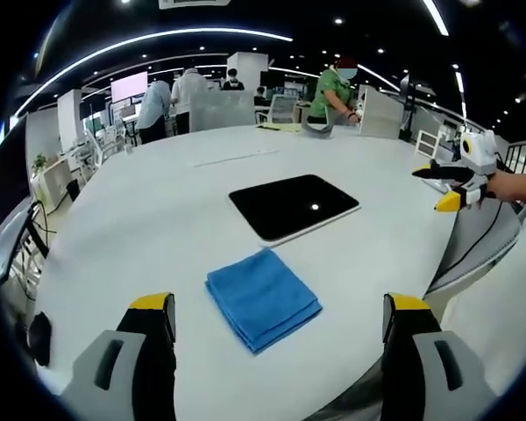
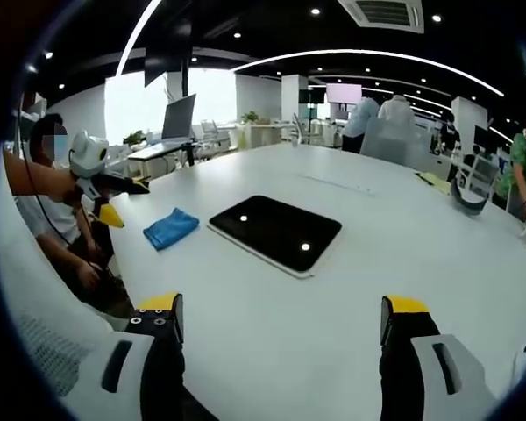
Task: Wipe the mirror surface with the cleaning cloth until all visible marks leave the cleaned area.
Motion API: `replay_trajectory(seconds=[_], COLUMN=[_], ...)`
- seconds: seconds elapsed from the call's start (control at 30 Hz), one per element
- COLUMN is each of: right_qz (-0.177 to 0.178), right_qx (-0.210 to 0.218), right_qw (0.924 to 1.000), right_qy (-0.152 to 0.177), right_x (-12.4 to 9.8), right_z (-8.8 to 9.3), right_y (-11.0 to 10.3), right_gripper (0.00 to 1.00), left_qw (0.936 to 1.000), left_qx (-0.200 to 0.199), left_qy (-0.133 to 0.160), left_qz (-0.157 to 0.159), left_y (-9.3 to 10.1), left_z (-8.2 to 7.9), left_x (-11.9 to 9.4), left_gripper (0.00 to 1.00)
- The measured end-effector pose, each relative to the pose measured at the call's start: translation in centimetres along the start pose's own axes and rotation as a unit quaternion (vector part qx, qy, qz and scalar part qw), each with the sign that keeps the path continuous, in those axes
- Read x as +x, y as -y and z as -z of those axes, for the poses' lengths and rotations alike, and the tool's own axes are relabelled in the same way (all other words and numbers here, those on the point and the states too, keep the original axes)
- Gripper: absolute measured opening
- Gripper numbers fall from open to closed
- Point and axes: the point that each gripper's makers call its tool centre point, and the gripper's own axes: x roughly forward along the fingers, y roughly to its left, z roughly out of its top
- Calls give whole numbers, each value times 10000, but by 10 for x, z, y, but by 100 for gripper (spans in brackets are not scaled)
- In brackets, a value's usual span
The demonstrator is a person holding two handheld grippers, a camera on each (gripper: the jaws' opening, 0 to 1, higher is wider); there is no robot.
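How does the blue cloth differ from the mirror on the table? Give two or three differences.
The blue cloth is soft and folded; the mirror is a rigid flat slab. The cloth is matte blue; the mirror looks dark and glossy, reflecting ceiling lights. The cloth is smaller. Both lie flat on the white table, apart.

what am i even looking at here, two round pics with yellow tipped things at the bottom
A person holds a hand tool with a two-jaw claw in each hand; a fisheye camera rides on each. The left gripper view looks along the left claw, the right gripper view along the right claw; both are open and hold nothing. Each claw also shows from the side in the other view. On the white table lie a folded blue cleaning cloth and a dark, flat mirror just beyond it, apart.
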Motion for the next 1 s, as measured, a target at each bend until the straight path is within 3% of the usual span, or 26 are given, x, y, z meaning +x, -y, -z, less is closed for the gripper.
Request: replay_trajectory(seconds=[0.37,0.9,1.0], right_qz=[0,45,34], right_qx=[-6,23,26], right_qw=[9999,9997,9997], right_qy=[130,238,230], right_x=[-3,-4,-3], right_z=[1,1,0], right_y=[-6,-5,-4], right_gripper=[90,88,88], left_qw=[9999,9998,9994], left_qx=[-85,-37,174], left_qy=[4,-37,-134], left_qz=[84,181,278], left_y=[6,5,5], left_z=[9,9,10], left_x=[2,11,16], left_gripper=[99,99,91])
